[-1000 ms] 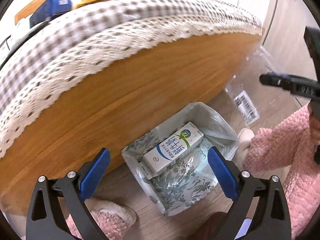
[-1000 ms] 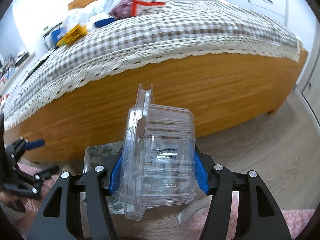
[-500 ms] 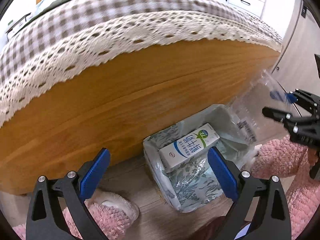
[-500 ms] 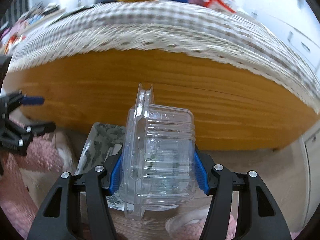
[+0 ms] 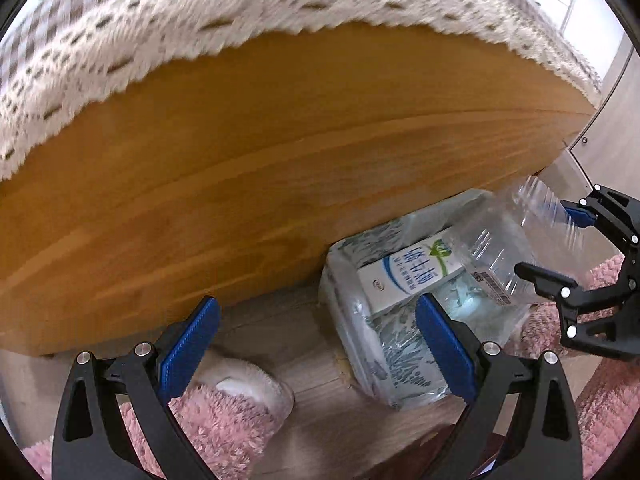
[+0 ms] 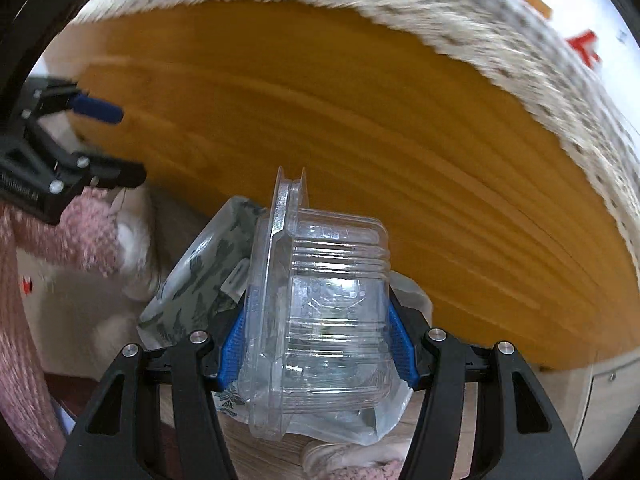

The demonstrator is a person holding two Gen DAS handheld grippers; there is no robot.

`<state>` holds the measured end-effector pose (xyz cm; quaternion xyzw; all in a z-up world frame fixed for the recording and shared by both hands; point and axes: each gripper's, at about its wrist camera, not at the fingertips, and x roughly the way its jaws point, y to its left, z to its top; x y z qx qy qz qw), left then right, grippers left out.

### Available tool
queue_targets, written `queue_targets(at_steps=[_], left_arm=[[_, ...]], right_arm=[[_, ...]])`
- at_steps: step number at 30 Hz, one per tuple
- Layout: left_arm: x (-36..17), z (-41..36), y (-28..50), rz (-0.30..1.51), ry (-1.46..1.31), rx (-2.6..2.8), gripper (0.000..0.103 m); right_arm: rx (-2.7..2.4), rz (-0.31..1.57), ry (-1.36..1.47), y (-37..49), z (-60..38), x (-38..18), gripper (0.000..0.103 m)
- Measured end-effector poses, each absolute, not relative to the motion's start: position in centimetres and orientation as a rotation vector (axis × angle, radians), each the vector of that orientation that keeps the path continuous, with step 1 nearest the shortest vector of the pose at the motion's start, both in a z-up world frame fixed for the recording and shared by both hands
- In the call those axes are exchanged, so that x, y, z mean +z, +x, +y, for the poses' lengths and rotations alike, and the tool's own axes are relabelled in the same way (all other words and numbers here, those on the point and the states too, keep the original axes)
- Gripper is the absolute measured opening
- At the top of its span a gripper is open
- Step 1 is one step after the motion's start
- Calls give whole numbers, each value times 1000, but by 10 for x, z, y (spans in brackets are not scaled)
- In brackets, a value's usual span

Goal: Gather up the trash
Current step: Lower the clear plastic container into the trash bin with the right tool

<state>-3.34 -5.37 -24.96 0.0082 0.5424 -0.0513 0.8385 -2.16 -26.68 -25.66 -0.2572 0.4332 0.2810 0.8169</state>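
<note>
My right gripper (image 6: pixel 316 344) is shut on a clear plastic clamshell container (image 6: pixel 320 320), its blue pads pressing both sides. In the left wrist view that container (image 5: pixel 516 240) hangs over the right rim of a small bin lined with a leaf-patterned bag (image 5: pixel 376 344), with the right gripper (image 5: pixel 556 248) at the right edge. A white and blue milk carton (image 5: pixel 408 276) lies inside the bin. My left gripper (image 5: pixel 316 340) stands open and empty, low over the floor just left of the bin. In the right wrist view the bin (image 6: pixel 200 280) shows behind the container, and the left gripper (image 6: pixel 108 144) sits at the far left.
The wooden side of a bed (image 5: pixel 280 160) with a lace-edged checked cover (image 5: pixel 200 12) rises right behind the bin. A person's pink fluffy slippers (image 5: pixel 224 404) and pink sleeves (image 6: pixel 24 320) stand on the wood floor close to the bin. A white cabinet (image 5: pixel 616 128) is at the right.
The right gripper has rolled and come down with the clear container until it hangs over the bin's rim. The left gripper has dropped lower and shifted left of the bin.
</note>
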Motion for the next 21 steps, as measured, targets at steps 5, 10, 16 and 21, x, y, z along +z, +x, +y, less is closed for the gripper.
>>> queue_targets(at_steps=[5,10,16,21], left_arm=[[-257,-49,-31,1181,15,-88,95],[-263,-45,-29,1203,16,-68,95],[-270,-43,-25,1226,24,-51,95],[-276,-39,-25,1245,24,-36,95]], right_arm=[[654,940,-624,-19,-249,-272,58],[711,951,-685,-20,-238,-285,58],[784,955,-745,-21,-225,-298,58],[815,971,-784,-16,-214,-312,58]])
